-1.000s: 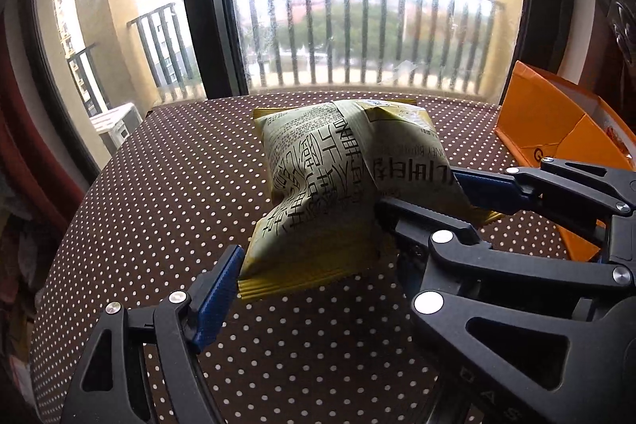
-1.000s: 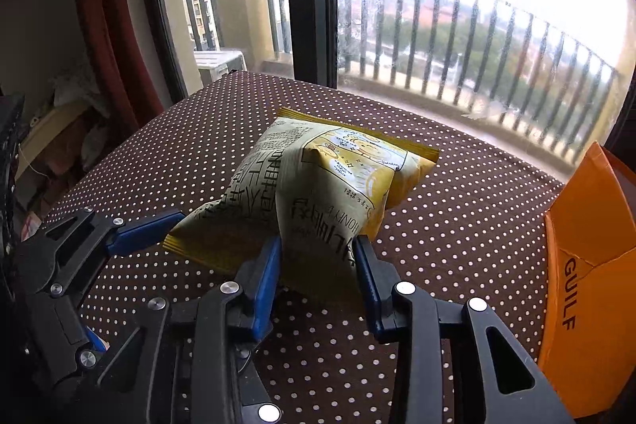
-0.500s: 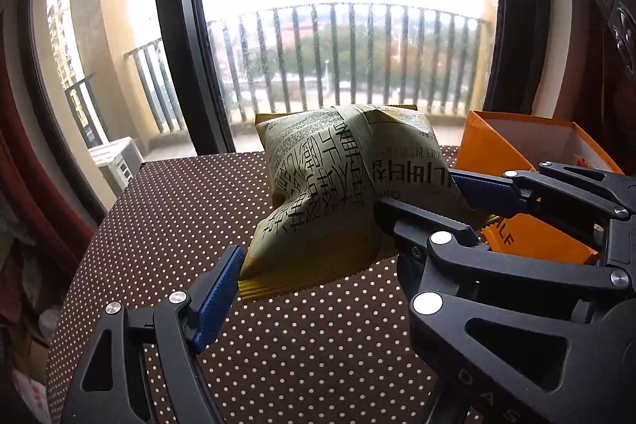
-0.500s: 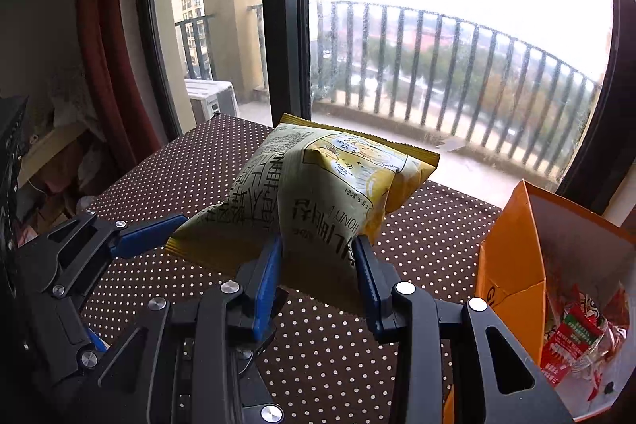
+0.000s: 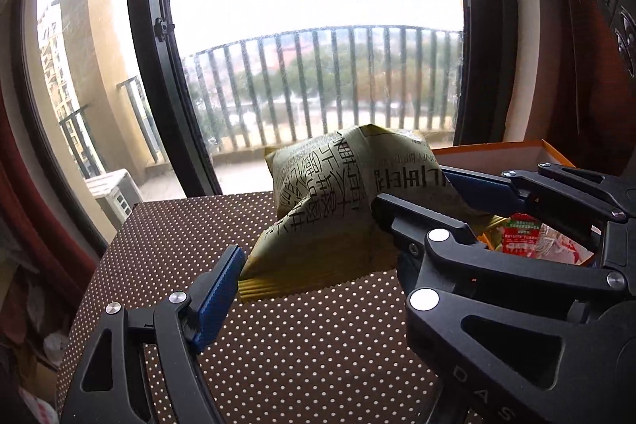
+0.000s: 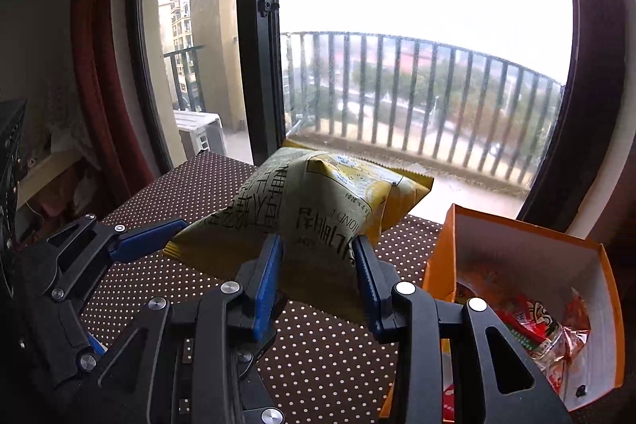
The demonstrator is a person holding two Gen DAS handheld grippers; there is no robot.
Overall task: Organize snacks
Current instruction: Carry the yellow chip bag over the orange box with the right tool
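Snack bag carried above the dotted table toward the orange box.

Left wrist view: left tongs (image 5: pixel 346 265) stand apart, one pad beside the bag (image 5: pixel 338 209), gripping nothing. Right wrist view: right tongs (image 6: pixel 318 273) are clamped on the bag's lower edge; box (image 6: pixel 596 285) lies right. Clear the box's wall before letting go.

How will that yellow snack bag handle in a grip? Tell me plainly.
Probably soft and crushable: the snack bag is puffed like a pillow, and its film creases where the right gripper pinches it. Likely light for its size, since that pinch near one end seems to carry most of it without much sag. The film looks smooth, so it may slip in a loose hold.
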